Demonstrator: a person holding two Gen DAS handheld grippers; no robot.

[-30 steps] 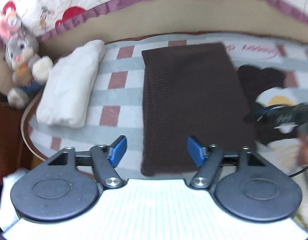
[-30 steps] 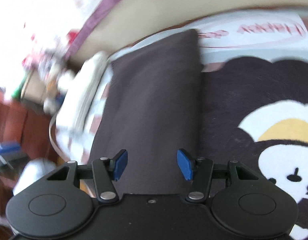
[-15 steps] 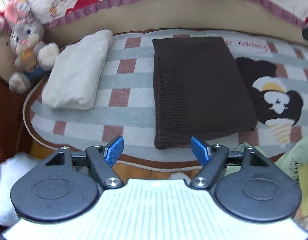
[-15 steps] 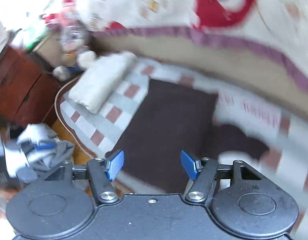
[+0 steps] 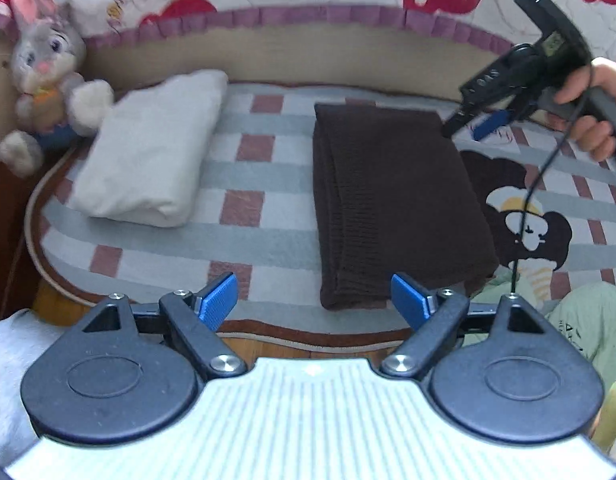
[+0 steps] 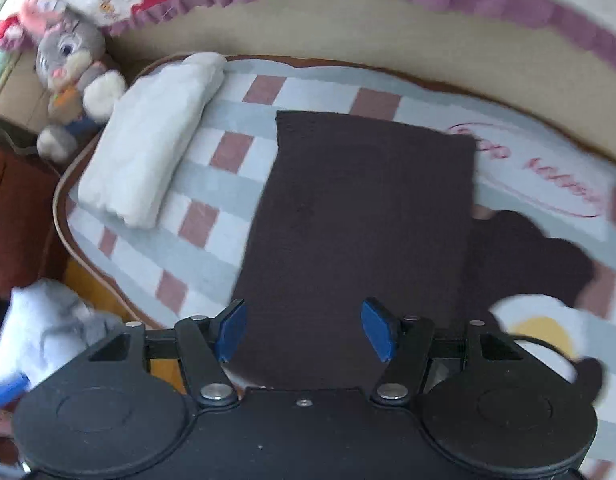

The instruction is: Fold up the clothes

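Both hand-held grippers, left and right, hovered wide open and empty, jaws freshly widened, above the folded dark-brown knitted garment lying flat on the checked mat.

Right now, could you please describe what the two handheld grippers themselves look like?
Both have black scissor-like linkages on round black discs with silver pivot screws, tipped with ribbed blue pads. The left gripper has a pale, finely striped body; the right gripper has a black one. From the left camera, the right gripper shows a pistol-style handle and a thin black cable hanging down.
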